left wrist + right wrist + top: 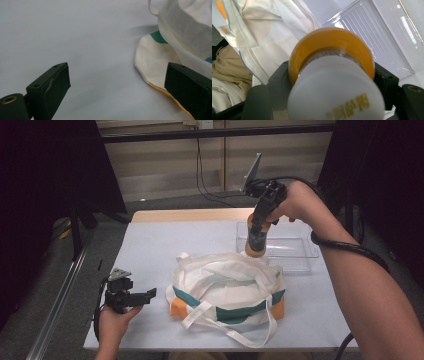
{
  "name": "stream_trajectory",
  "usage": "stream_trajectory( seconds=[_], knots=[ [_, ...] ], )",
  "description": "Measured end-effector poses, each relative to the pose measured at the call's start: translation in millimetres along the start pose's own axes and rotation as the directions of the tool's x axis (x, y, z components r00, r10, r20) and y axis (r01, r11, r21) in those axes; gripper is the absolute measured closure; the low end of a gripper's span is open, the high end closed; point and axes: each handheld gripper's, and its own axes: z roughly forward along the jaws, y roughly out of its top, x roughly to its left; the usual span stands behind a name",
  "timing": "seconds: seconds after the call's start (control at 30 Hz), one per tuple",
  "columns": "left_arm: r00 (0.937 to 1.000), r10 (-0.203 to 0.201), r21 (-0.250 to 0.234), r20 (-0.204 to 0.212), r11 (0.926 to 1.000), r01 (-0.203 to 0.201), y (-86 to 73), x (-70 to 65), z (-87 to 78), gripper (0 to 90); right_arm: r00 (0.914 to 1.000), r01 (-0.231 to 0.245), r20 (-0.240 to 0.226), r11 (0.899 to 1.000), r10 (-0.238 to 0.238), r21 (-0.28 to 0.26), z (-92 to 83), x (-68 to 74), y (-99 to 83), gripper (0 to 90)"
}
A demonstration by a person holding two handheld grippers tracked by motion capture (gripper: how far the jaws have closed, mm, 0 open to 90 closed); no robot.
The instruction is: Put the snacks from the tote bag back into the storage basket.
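My right gripper is shut on a bottle of orange drink, held near its white cap with its base pointing down. The bottle hangs just over the far edge of a white cloth bag with green and orange trim, beside a clear plastic tray. In the right gripper view the bottle sits between the jaws, with the bag to the left and the tray to the right. My left gripper rests open on the table left of the bag. Its jaws stand wide apart, the bag's edge close by.
A white sheet covers the table, with a wooden strip along its far edge. The bag's straps trail toward the near edge. A metal rail runs along the floor at the left.
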Motion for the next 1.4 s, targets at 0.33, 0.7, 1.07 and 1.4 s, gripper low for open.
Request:
stream_trajectory(
  seconds=[0.33, 0.7, 1.07, 1.4],
  knots=[
    [1.0, -0.001, -0.001, -0.001, 1.0, 0.001, 0.1, -0.3, 0.2, 6.1, 0.9998, -0.017, 0.008, 1.0, 0.017, -0.014, 2.0, -8.4, 5.5, 30.0],
    [1.0, -0.003, -0.002, 0.0, 1.0, 0.003, 0.2, -1.1, 0.8, 6.1, 0.9995, -0.021, 0.023, 1.0, 0.022, -0.016, -1.1, -9.0, 13.4, 30.0],
    [1.0, 0.002, 0.001, -0.002, 1.0, -0.002, 0.5, -0.5, 0.2, 6.1, 0.998, -0.044, 0.045, 0.999, 0.044, -0.007, 7.7, -19.4, 18.5, 30.0],
    [1.0, 0.003, 0.003, -0.002, 1.0, -0.003, 0.8, -0.8, -0.2, 6.1, 0.9976, -0.041, 0.057, 0.999, 0.041, 0.007, 26.8, -20.1, 27.7, 30.0]
  ],
)
